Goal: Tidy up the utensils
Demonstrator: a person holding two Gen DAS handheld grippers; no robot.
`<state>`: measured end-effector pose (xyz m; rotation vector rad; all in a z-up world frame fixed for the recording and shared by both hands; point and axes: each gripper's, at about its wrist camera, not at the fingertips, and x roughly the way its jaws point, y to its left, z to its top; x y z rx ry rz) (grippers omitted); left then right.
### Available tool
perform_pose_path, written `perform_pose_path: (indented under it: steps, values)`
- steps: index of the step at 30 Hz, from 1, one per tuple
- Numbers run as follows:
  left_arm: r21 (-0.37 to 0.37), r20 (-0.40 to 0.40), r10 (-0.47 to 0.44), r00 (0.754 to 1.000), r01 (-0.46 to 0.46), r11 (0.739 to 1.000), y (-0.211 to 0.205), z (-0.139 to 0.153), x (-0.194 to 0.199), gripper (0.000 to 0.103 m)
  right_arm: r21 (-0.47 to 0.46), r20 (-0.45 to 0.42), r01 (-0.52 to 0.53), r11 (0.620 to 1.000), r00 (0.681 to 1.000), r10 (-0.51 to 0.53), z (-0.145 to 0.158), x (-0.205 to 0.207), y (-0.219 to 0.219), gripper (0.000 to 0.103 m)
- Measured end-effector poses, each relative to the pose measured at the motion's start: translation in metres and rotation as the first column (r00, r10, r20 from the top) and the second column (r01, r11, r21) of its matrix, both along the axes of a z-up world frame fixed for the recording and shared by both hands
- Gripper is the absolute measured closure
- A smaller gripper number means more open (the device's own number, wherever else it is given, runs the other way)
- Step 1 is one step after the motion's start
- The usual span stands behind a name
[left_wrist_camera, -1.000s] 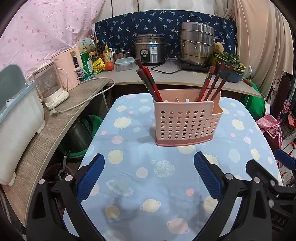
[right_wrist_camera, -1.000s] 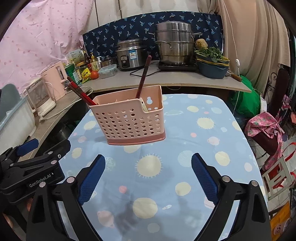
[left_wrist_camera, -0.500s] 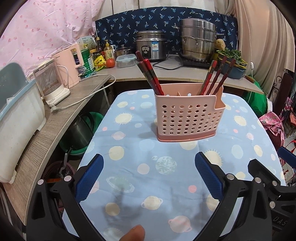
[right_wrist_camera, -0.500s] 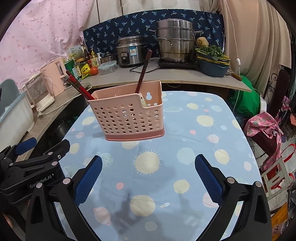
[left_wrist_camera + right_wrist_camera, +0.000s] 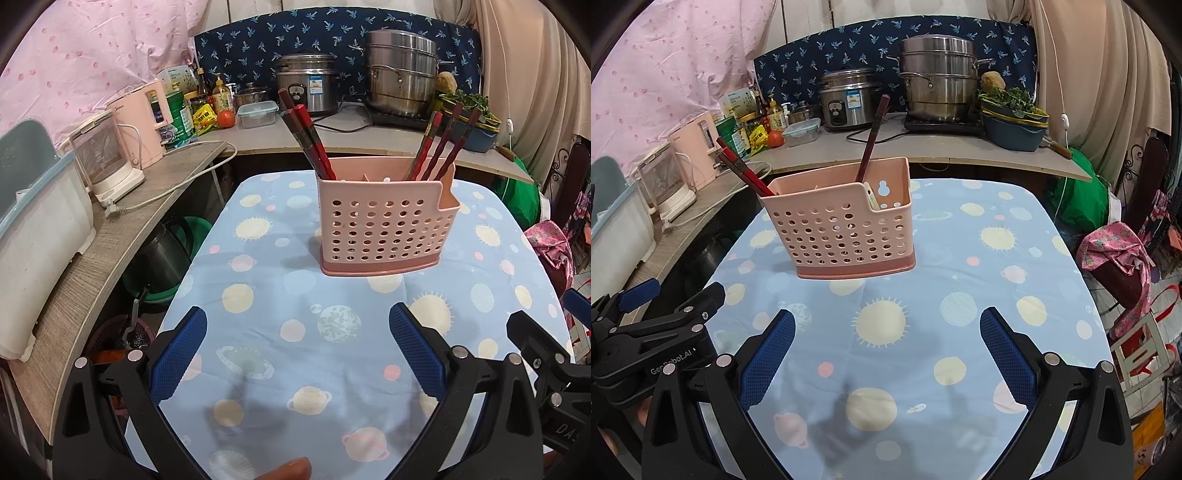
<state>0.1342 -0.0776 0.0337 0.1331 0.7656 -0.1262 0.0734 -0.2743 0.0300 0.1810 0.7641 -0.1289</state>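
Observation:
A pink perforated utensil holder (image 5: 384, 225) stands upright on the table with the blue planet-print cloth (image 5: 303, 332). Red-brown chopsticks lean out of its left compartment (image 5: 308, 142) and its right compartment (image 5: 443, 144). In the right wrist view the holder (image 5: 842, 229) shows the left chopsticks (image 5: 742, 170) and one dark chopstick (image 5: 873, 138). My left gripper (image 5: 297, 354) is open and empty, held short of the holder. My right gripper (image 5: 886, 354) is open and empty, to the holder's near right. The left gripper's body (image 5: 653, 332) shows at the right wrist view's left edge.
A counter (image 5: 110, 236) runs along the left and back with a white bin (image 5: 37, 236), kettles (image 5: 107, 158), a rice cooker (image 5: 308, 86), a steel steamer pot (image 5: 402, 86) and a bowl of greens (image 5: 1012, 114). Pink bags (image 5: 1119, 258) lie right of the table.
Both grippers have drawn back a little from the holder and stayed open. A fingertip has come into the left wrist view's bottom edge.

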Motion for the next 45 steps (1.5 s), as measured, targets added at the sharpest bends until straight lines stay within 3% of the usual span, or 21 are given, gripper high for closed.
perform_pose_path:
  steps: [45]
  values:
    - [0.016, -0.020, 0.025, 1.000, -0.024, 1.000, -0.001, -0.007, 0.005, 0.009, 0.011, -0.022, 0.018, 1.000, 1.000, -0.017, -0.011, 0.004, -0.003, 0.006]
